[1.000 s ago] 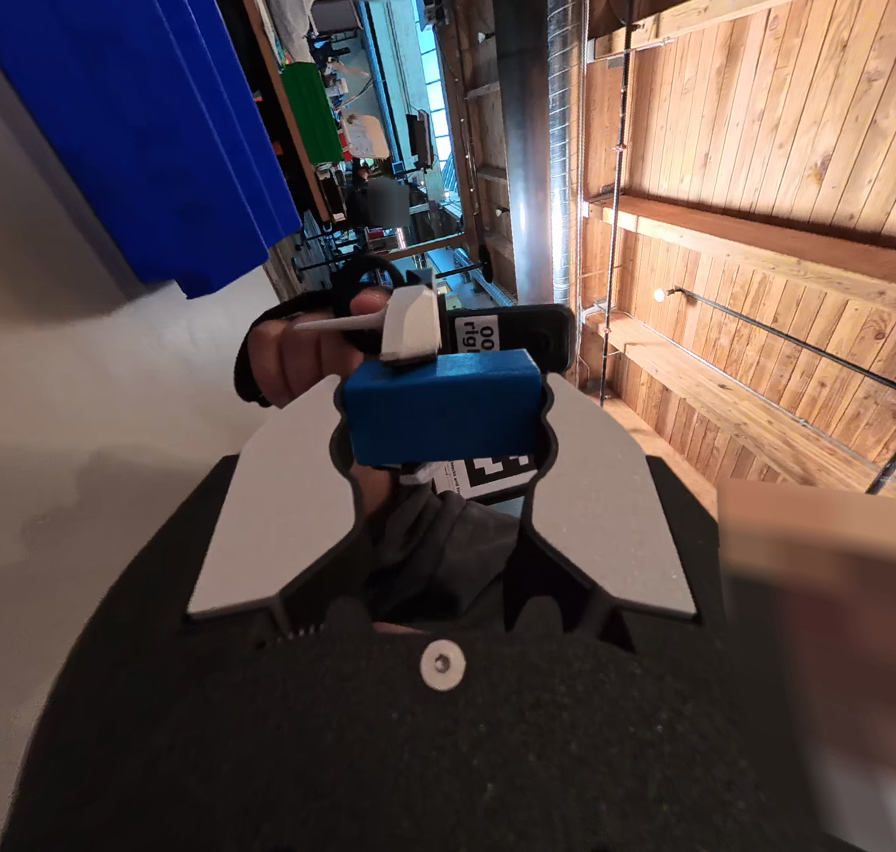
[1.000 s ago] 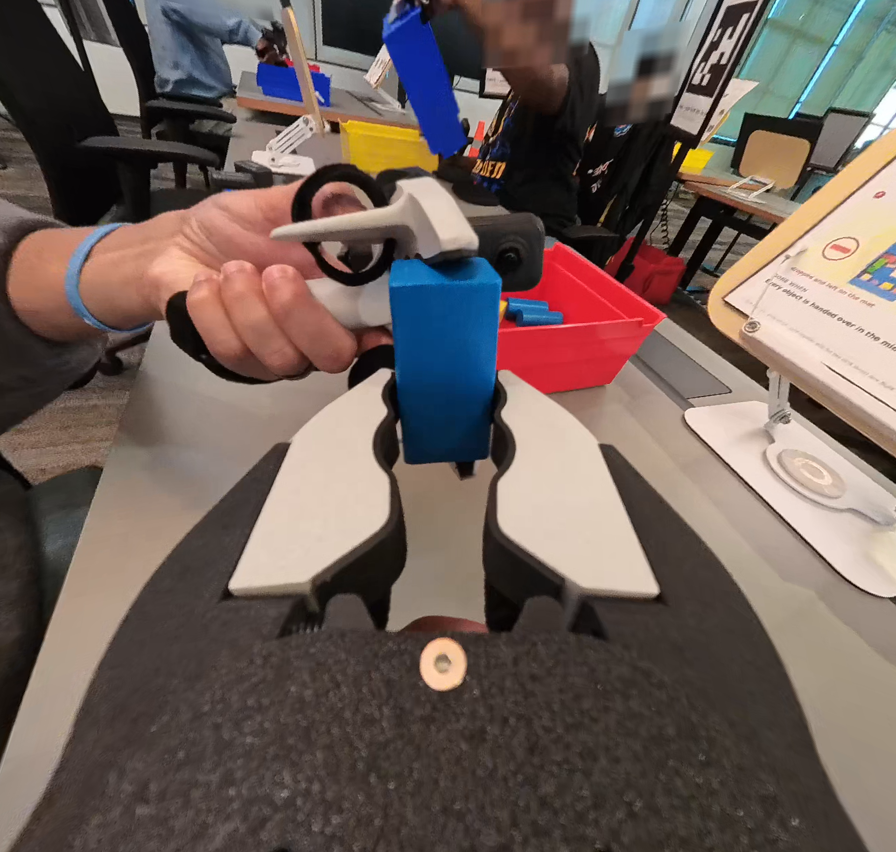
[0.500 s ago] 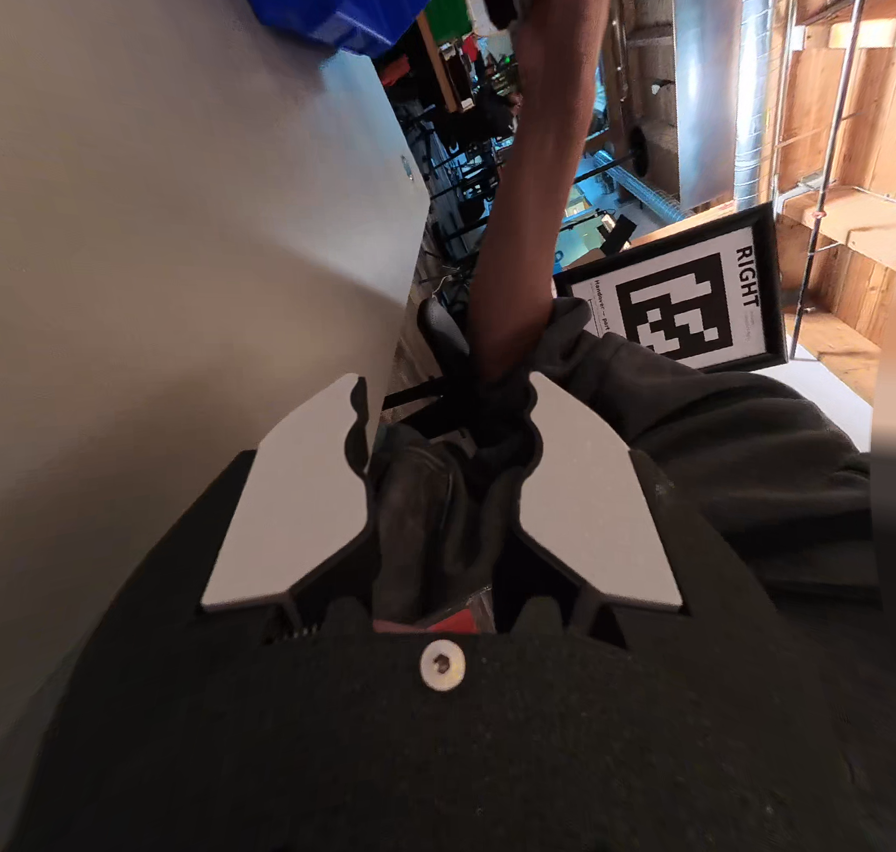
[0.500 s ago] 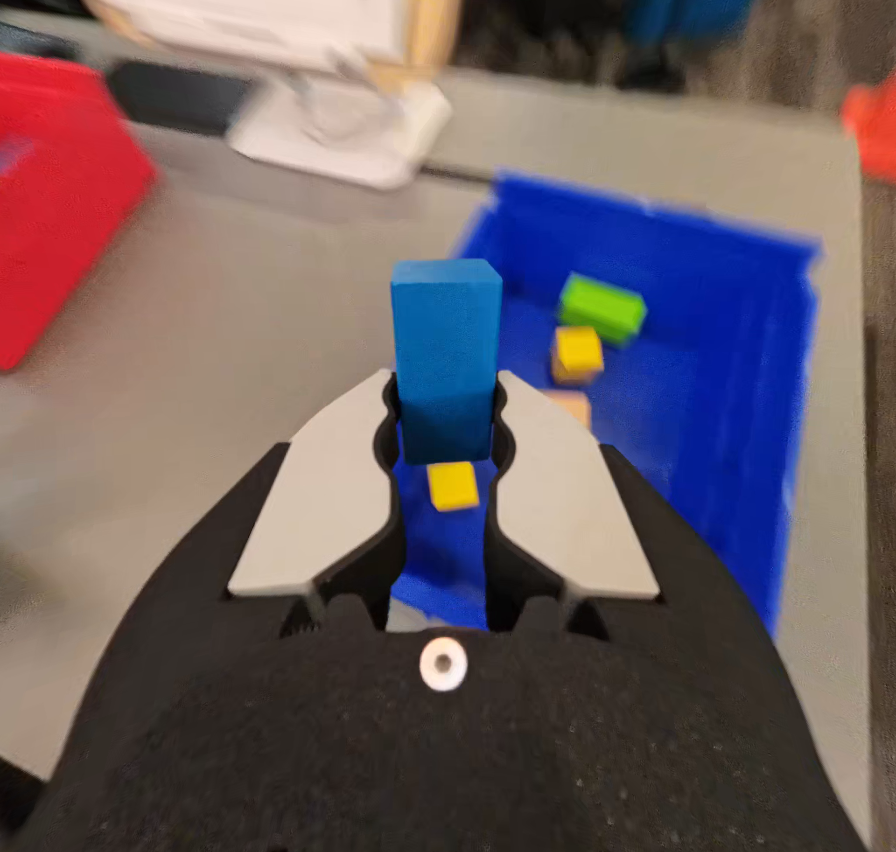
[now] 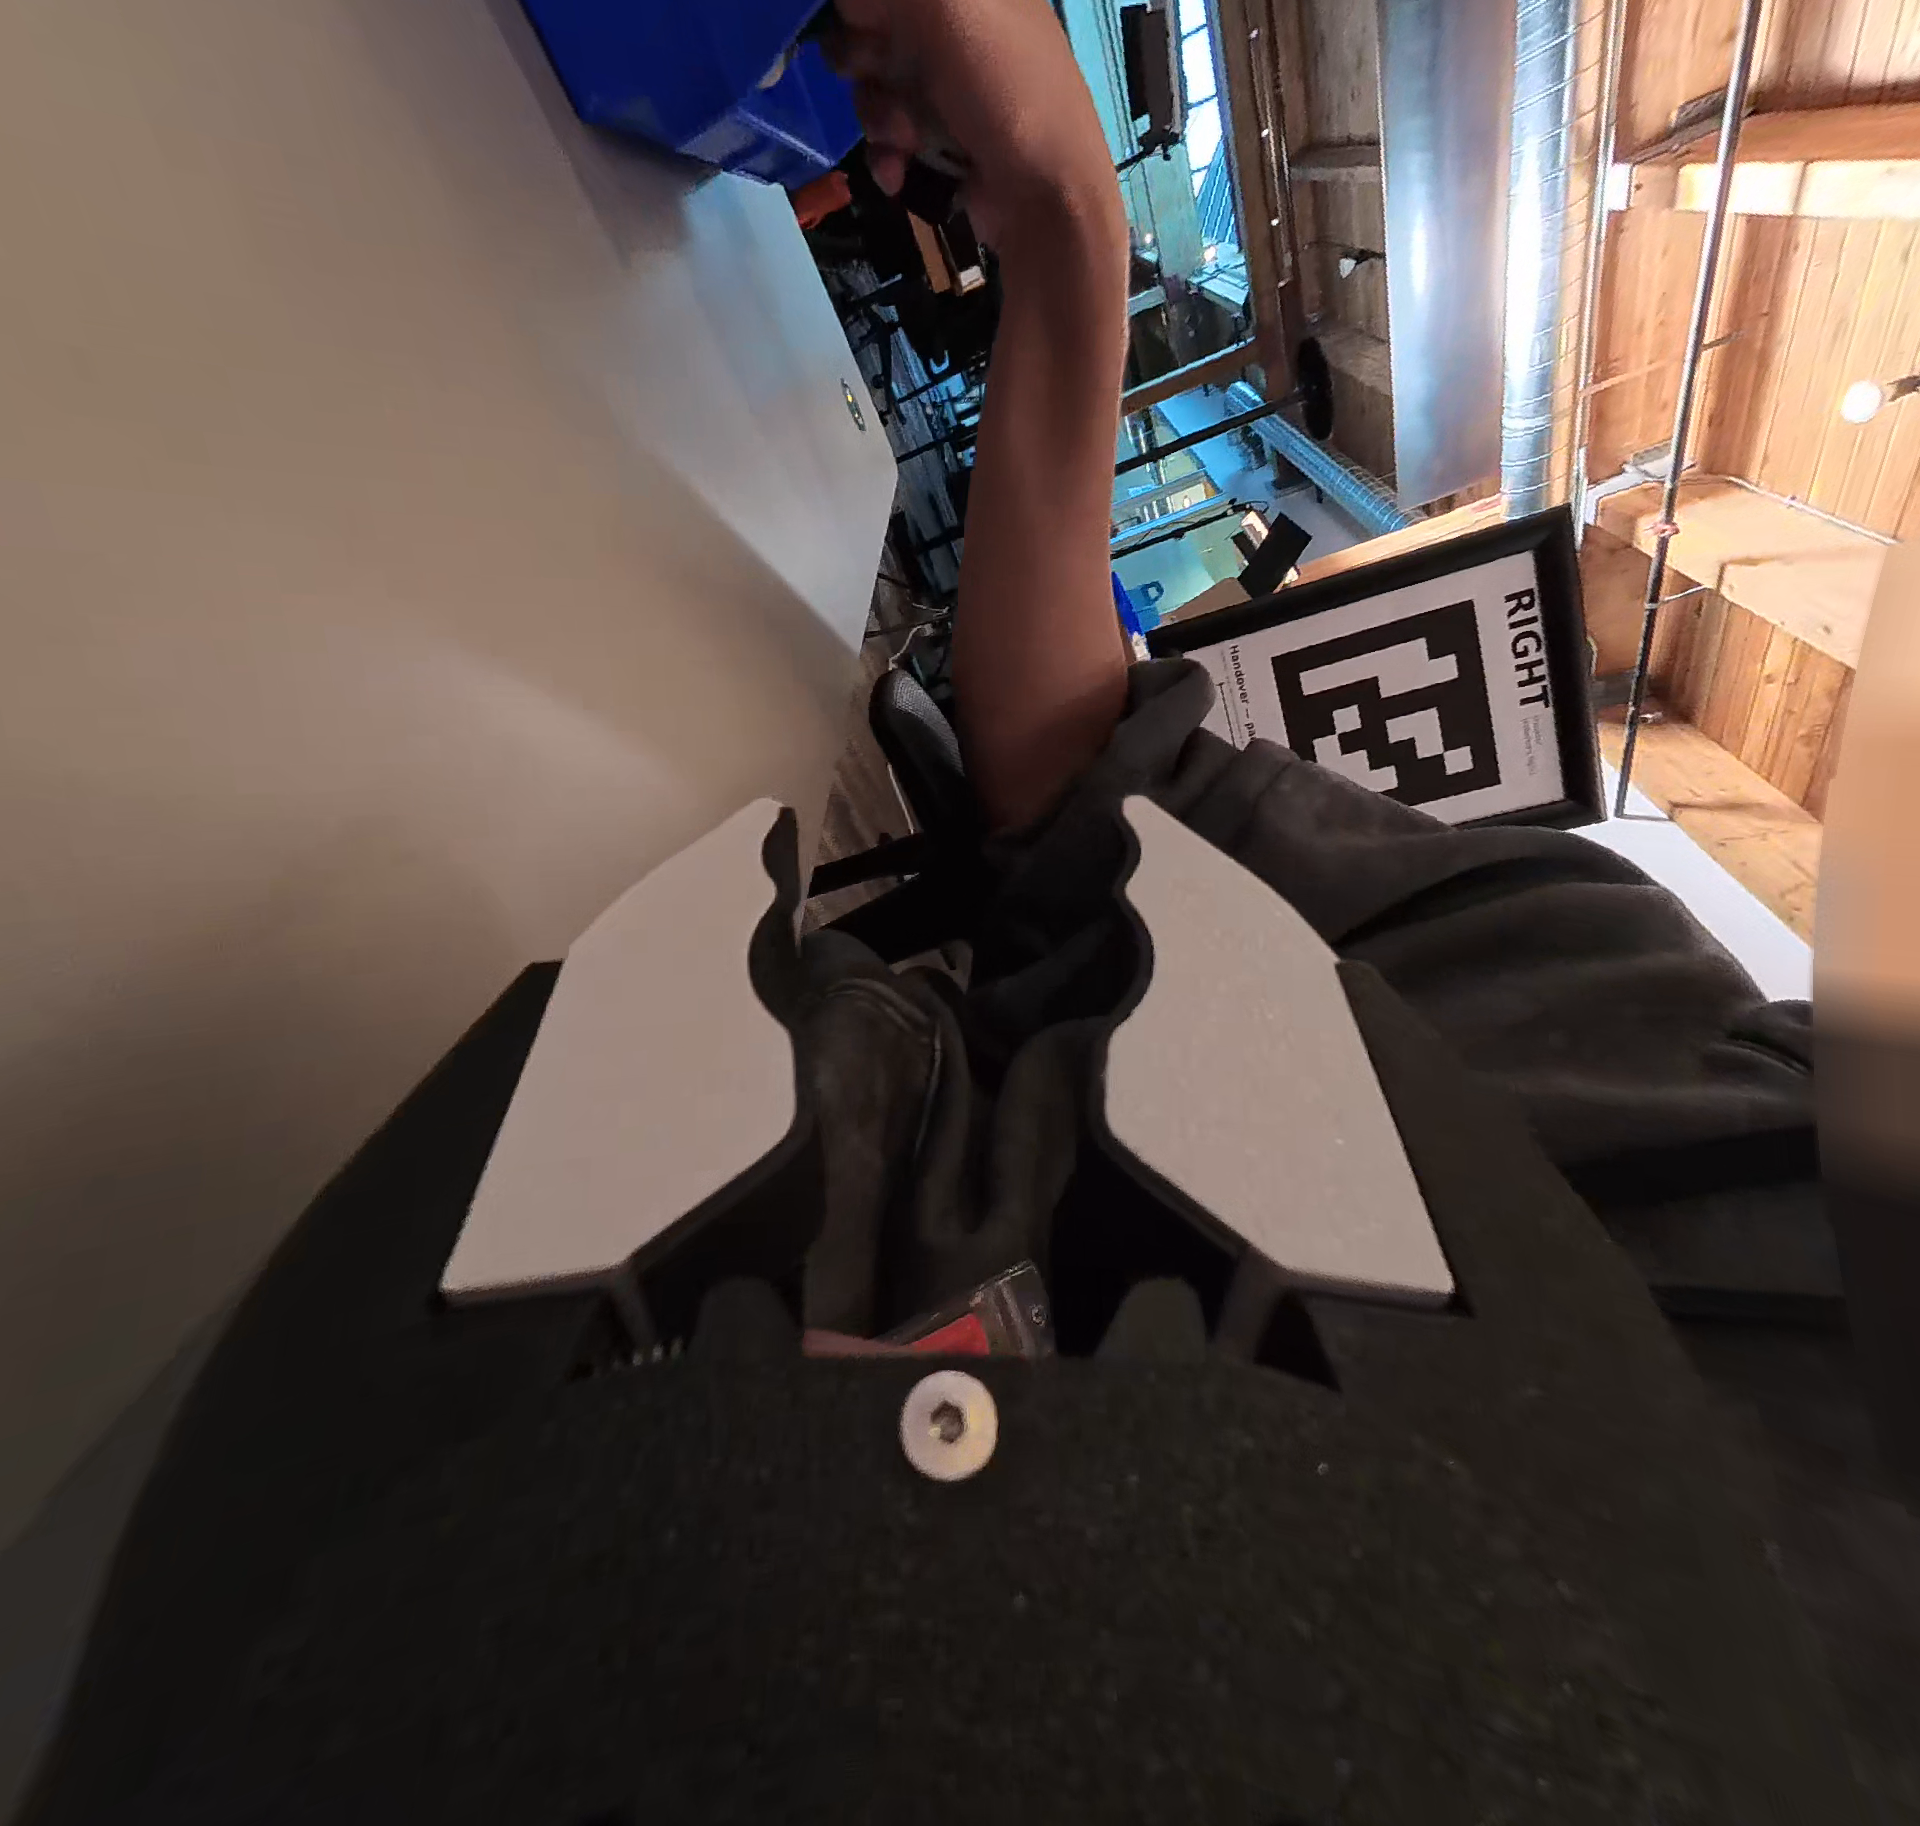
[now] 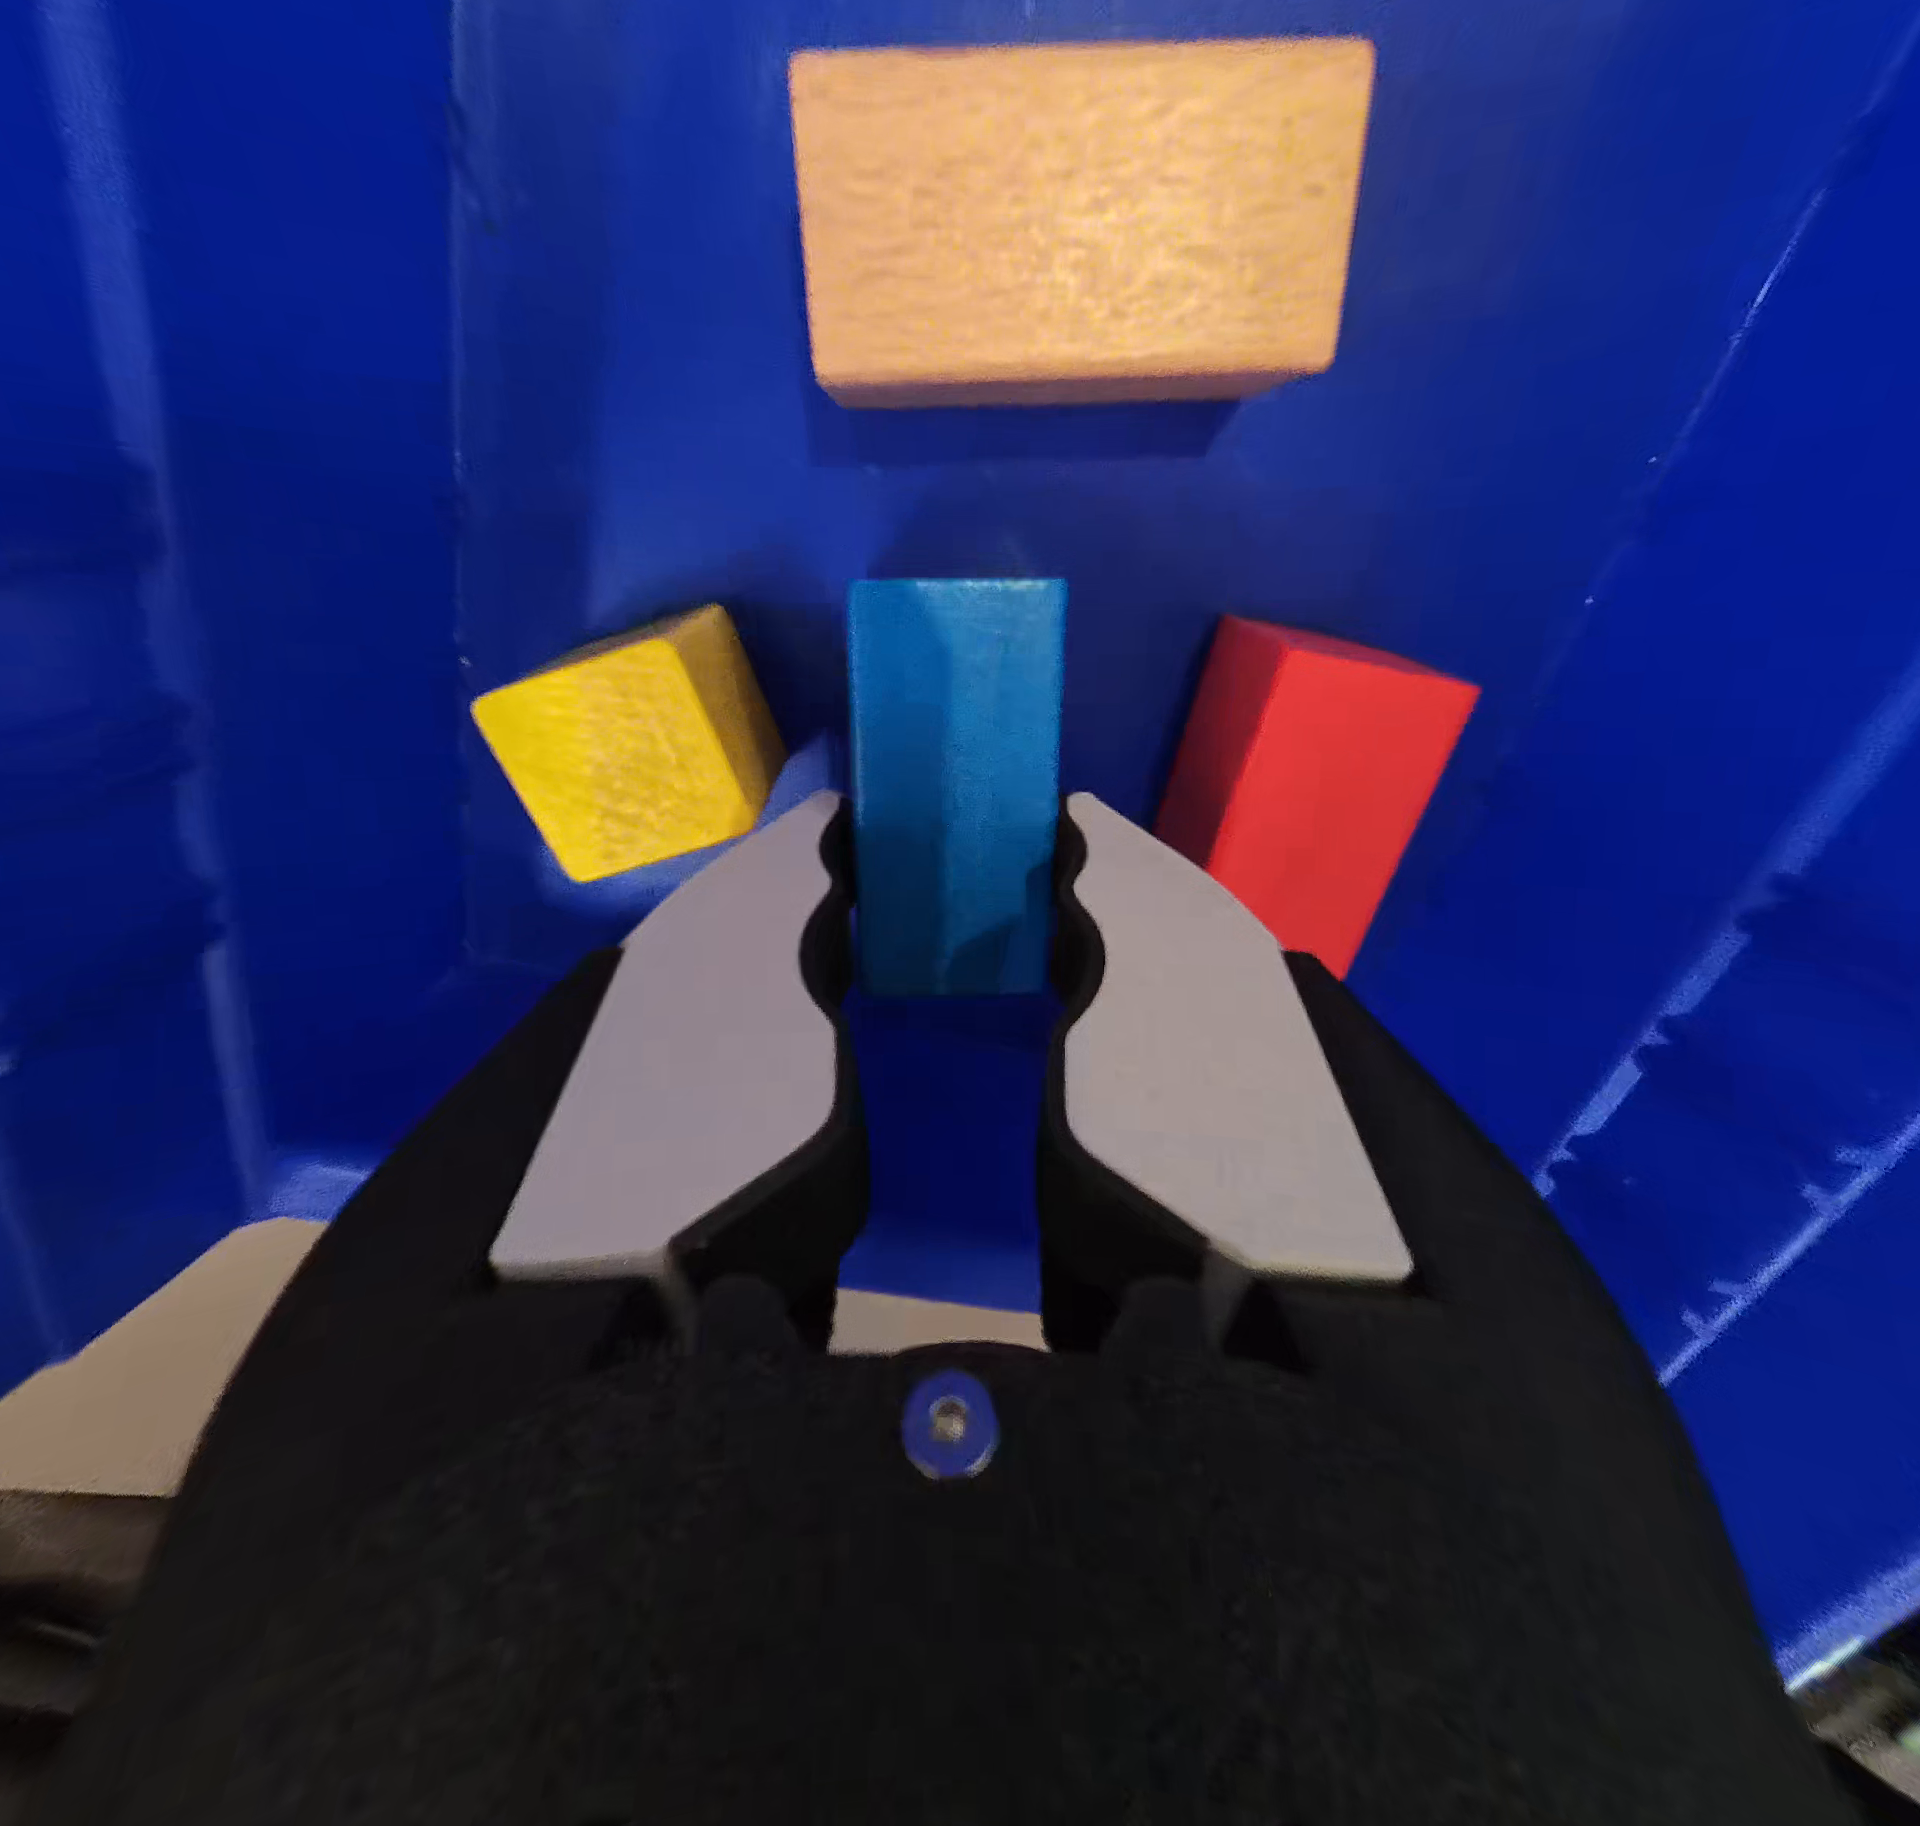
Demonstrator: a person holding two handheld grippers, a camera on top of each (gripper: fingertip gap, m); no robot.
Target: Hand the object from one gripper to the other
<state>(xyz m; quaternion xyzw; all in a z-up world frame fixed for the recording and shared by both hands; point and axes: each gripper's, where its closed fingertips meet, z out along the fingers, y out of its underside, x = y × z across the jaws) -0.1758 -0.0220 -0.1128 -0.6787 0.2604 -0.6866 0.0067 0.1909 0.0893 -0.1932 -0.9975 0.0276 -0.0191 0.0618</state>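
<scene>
The left hand-held gripper has a matte black, grainy body, two flat pale grey fingers with wavy black inner edges, and a round silver screw set centrally below them. The right hand-held gripper is built alike. The person wears a dark grey sleeve pushed up the forearm.

A black-framed sign bears printed words and a square coded pattern. It stands behind the sleeve. The blocks carry no writing.
</scene>
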